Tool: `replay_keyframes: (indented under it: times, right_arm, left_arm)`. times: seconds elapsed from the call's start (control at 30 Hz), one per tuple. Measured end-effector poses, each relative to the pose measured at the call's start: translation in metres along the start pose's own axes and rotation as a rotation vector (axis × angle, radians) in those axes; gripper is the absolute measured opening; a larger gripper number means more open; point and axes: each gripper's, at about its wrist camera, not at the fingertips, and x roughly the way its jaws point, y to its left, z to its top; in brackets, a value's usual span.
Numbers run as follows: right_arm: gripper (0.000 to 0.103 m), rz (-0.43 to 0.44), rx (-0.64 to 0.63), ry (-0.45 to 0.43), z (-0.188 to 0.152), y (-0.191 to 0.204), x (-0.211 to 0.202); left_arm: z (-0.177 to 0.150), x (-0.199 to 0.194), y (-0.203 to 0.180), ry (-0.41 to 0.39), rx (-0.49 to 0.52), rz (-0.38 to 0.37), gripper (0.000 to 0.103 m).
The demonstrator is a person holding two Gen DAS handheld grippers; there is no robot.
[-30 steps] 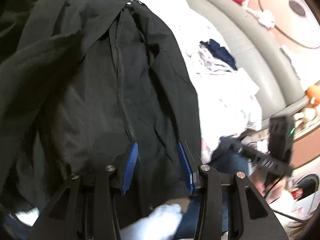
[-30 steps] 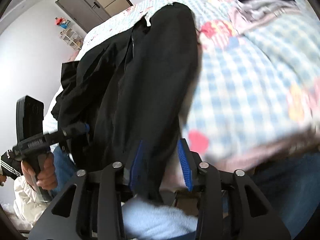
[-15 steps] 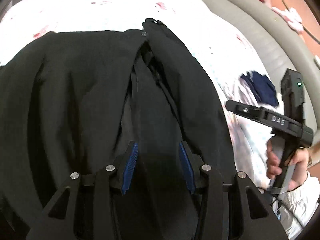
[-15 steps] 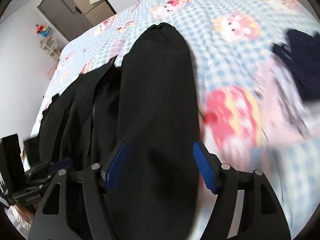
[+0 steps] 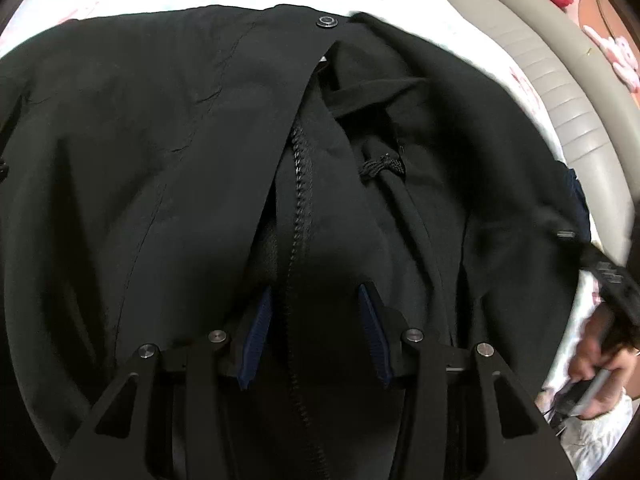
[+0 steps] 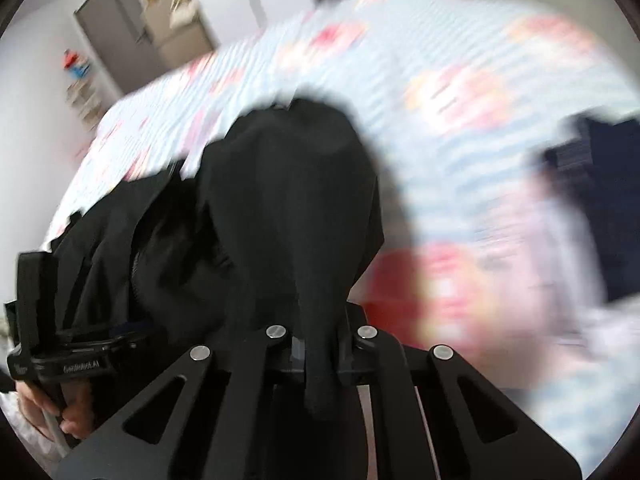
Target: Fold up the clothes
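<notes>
A black zip-up jacket (image 5: pixel 168 152) lies spread over the bed, on a blue-checked sheet with pink cartoon prints (image 6: pixel 460 92). The left gripper (image 5: pixel 316 320) is held low over the middle of the garment, pointing up along its front toward the collar, where a metal snap (image 5: pixel 327 21) sits at the top of the placket. Its blue-padded fingers (image 5: pixel 256 332) stand apart, one either side of the zipper teeth (image 5: pixel 298 184), with fabric lying between them but nothing pinched. A knotted drawcord (image 5: pixel 380 166) shows just to the right of the zip. At the right edge of this view the person's right hand (image 5: pixel 600 364) wraps the handle of the other tool, near the bed's grey padded side (image 5: pixel 576 92). From the right wrist camera, the right gripper (image 6: pixel 322 344) has its fingers drawn in tight on a fold of the jacket (image 6: pixel 292 200), the cloth rising from the pinch and draping forward onto the sheet. The left hand (image 6: pixel 44 404) shows low at the left, gripping its handle. This view is heavily blurred, so the dark bundle at the far right (image 6: pixel 600 200) is probably other clothing, though I can't make out what.
</notes>
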Motion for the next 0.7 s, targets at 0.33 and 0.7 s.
replay_keyframes:
  times: [0.33, 0.7]
  right_arm:
    - [0.005, -0.243, -0.002, -0.293, -0.035, -0.026, -0.158]
    - [0.026, -0.257, 0.263, -0.097, -0.092, -0.069, -0.145]
  left_arm:
    - [-0.055, -0.016, -0.01, 0.033, 0.013, -0.061, 0.047]
    - [-0.142, -0.044, -0.016, 0.047, -0.037, -0.156, 0.046]
